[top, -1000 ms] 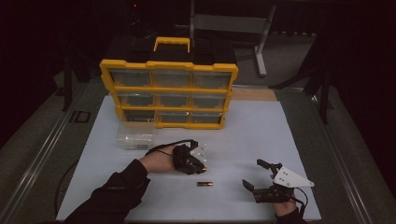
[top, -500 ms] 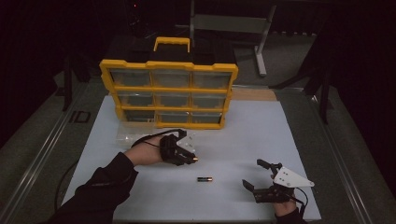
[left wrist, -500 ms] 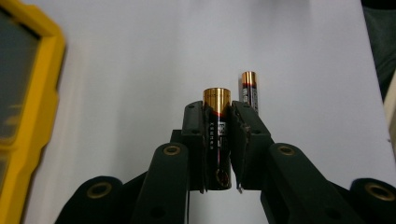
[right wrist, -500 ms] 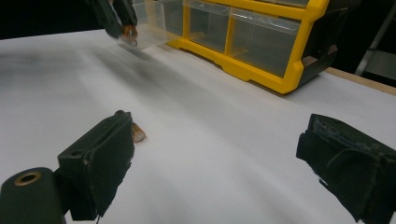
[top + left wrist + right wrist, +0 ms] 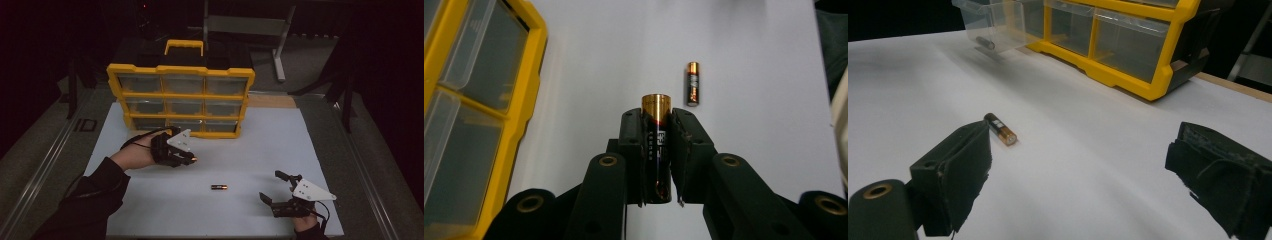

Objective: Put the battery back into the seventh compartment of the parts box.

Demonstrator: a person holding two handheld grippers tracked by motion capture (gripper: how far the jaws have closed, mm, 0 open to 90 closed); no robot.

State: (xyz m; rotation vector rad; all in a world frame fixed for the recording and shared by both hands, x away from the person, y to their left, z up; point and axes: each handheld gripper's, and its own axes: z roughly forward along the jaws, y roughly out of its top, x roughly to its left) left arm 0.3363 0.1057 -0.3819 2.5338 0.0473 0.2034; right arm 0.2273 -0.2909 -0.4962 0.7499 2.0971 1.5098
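Batteries are the work here, black with copper ends; print runs along their bodies but is too small to read. At the left, the left gripper hangs just in front of the yellow organizer, jaws pinched on one battery held lengthwise, copper cap poking past the pads. A second battery lies loose mid-mat, apart from both tools, with bare white mat all around it. At the right, near the mat's front edge, the right gripper rests with jaws spread wide, holding nothing. A clear drawer stands pulled out of the organizer.
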